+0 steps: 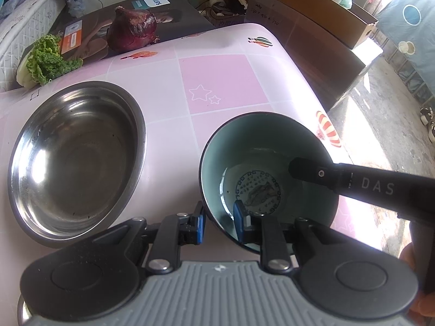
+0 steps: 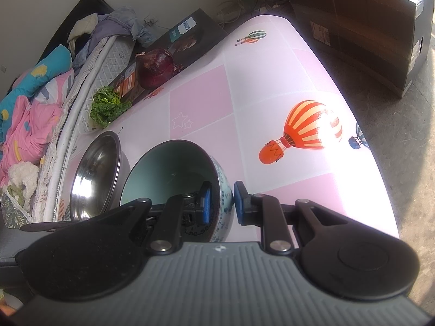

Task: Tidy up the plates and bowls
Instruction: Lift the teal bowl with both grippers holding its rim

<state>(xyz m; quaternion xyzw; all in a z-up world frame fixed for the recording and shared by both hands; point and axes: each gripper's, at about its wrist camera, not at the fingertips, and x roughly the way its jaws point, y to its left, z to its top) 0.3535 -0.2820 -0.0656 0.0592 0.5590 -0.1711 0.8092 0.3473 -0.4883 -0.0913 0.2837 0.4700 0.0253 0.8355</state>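
A ceramic bowl (image 1: pixel 261 163) with a teal inside and a blue-patterned white outside (image 2: pixel 225 206) is on the pink tablecloth (image 1: pixel 220 81), just right of a larger steel bowl (image 1: pixel 76 160). My left gripper (image 1: pixel 220 221) is shut on the ceramic bowl's near rim, one blue pad inside and one outside. My right gripper (image 2: pixel 221 201) is shut on the bowl's right wall in the same way. In the left wrist view one black finger (image 1: pixel 339 179) of the right gripper reaches into the bowl. The steel bowl (image 2: pixel 95 179) is empty.
A purple round vegetable (image 1: pixel 133 28) and a green lettuce (image 1: pixel 46 59) lie on a dark flat box (image 1: pixel 152 13) at the table's far left. A bed with bedding (image 2: pixel 32 108) borders the left side. Cardboard boxes (image 2: pixel 367 32) stand on the floor past the right edge.
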